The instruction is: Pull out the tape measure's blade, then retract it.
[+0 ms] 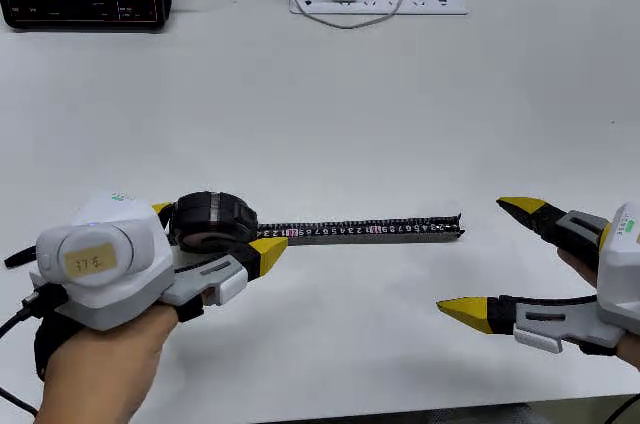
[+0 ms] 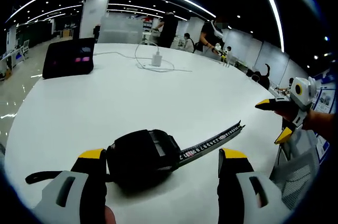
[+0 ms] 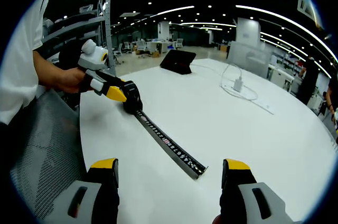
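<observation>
Black tape measure case [image 1: 210,219] sits on the bench [image 1: 330,124] between my left tongs [image 2: 162,154], gaping, unclamped; its blade [image 1: 360,229] lies extended. My right tongs [image 1: 490,256] hang wide, empty, near the tip. I'd pinch the case before letting it recoil.

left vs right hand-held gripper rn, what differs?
Left hand-held gripper straddles the tape measure case, one jaw clear of it; right hand-held gripper has nothing between its jaws. Left sits at the case end of the blade; right is beyond its tip, not touching. Both are open.
</observation>
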Action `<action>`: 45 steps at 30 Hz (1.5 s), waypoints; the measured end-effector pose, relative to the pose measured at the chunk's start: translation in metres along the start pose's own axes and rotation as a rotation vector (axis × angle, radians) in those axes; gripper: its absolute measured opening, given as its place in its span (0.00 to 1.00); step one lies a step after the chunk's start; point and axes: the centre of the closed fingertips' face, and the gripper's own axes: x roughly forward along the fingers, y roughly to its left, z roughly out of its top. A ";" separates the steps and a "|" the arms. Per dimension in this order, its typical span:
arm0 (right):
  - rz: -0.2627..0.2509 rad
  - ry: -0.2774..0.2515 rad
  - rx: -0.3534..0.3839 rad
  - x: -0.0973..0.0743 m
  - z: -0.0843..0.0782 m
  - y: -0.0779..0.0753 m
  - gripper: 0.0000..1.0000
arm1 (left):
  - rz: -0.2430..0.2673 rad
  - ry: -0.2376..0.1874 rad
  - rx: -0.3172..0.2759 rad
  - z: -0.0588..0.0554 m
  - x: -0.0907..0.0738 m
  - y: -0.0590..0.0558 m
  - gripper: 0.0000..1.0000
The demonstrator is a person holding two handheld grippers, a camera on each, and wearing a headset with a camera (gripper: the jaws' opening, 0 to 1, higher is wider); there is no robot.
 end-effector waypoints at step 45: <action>0.079 0.145 -0.204 0.014 -0.023 -0.047 0.56 | 0.141 0.022 -0.092 -0.005 0.012 0.020 0.69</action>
